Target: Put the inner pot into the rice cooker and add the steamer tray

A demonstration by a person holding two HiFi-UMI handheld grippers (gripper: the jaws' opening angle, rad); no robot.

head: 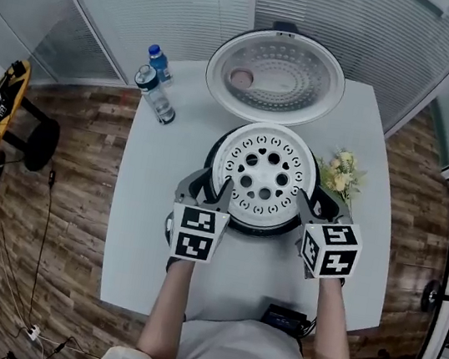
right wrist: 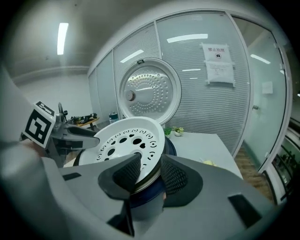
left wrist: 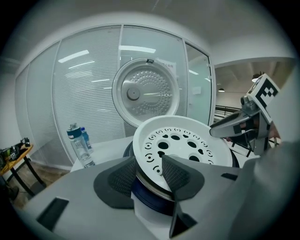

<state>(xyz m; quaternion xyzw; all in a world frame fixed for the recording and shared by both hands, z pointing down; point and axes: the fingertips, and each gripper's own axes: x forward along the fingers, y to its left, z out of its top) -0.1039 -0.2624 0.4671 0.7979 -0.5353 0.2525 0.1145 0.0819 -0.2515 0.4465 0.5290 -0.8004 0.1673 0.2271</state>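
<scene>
Pale smooth table (head: 142, 271). At its middle, a round dark rice cooker (head: 211, 160), its dimpled metal lid (head: 275, 77) open toward the far edge. White perforated plastic steamer tray (head: 264, 172) sits atop the cooker. Left gripper (head: 211, 185) and right gripper (head: 315, 204) are part-open, ribbed pads straddling the tray rim loosely. Clear bottles (head: 155, 92) at the far-left corner. Only the right gripper view shows a paper notice (right wrist: 219, 58).

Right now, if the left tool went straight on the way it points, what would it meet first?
The steamer tray: its rim lies between the left tool's open pads, so contact would likely come almost at once.
</scene>
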